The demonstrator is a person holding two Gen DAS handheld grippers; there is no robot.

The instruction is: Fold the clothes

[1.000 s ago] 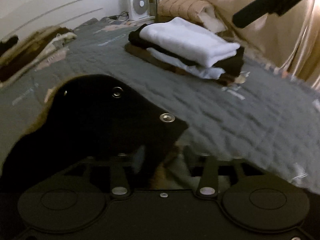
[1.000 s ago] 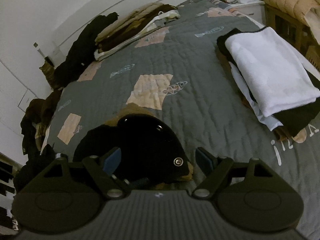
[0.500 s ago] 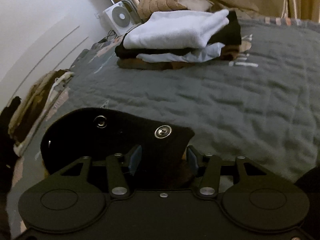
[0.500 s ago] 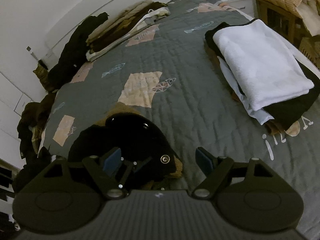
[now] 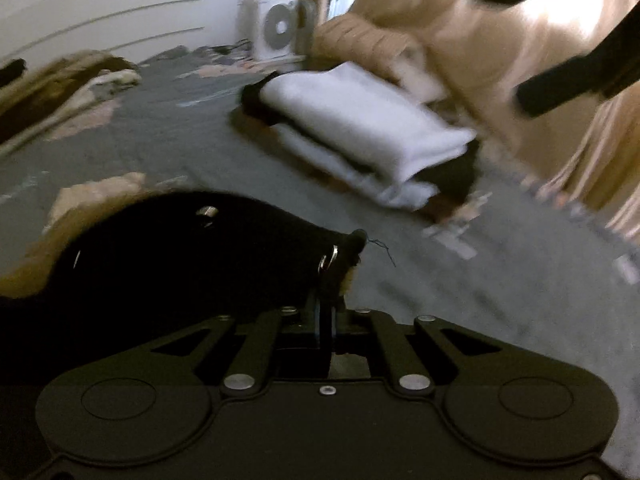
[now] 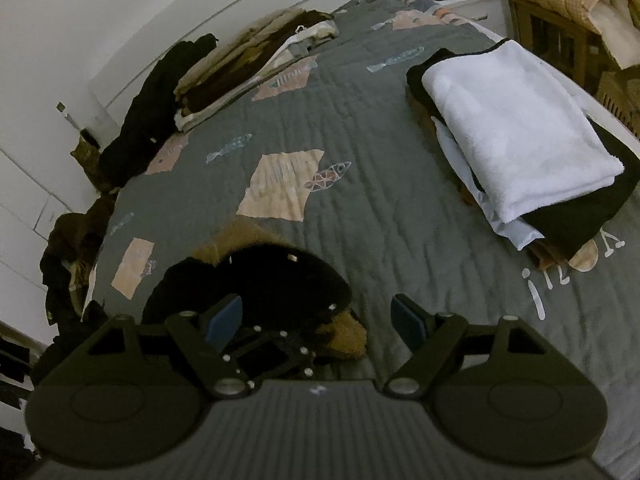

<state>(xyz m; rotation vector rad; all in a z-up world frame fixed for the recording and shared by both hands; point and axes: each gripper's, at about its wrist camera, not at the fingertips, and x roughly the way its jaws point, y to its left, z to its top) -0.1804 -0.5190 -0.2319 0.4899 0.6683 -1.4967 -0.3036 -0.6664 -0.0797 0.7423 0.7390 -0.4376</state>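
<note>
Black snap-button garment [image 5: 168, 264] lying on grey quilt [image 6: 360, 140], its corner right between my left gripper [image 5: 326, 300] pads: pinching it tight. Right gripper [image 6: 318, 316] hanging spread, garment just beyond its left finger. Lifting corner slowly, keeping fabric untwisted. Folded stack [image 6: 516, 148] sitting well ahead.

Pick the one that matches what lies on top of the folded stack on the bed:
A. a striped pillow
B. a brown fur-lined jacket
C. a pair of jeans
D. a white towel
D. In the right wrist view a folded white towel is the top layer of the folded stack, with black and pale blue pieces under it, all resting on the grey quilt.
</note>
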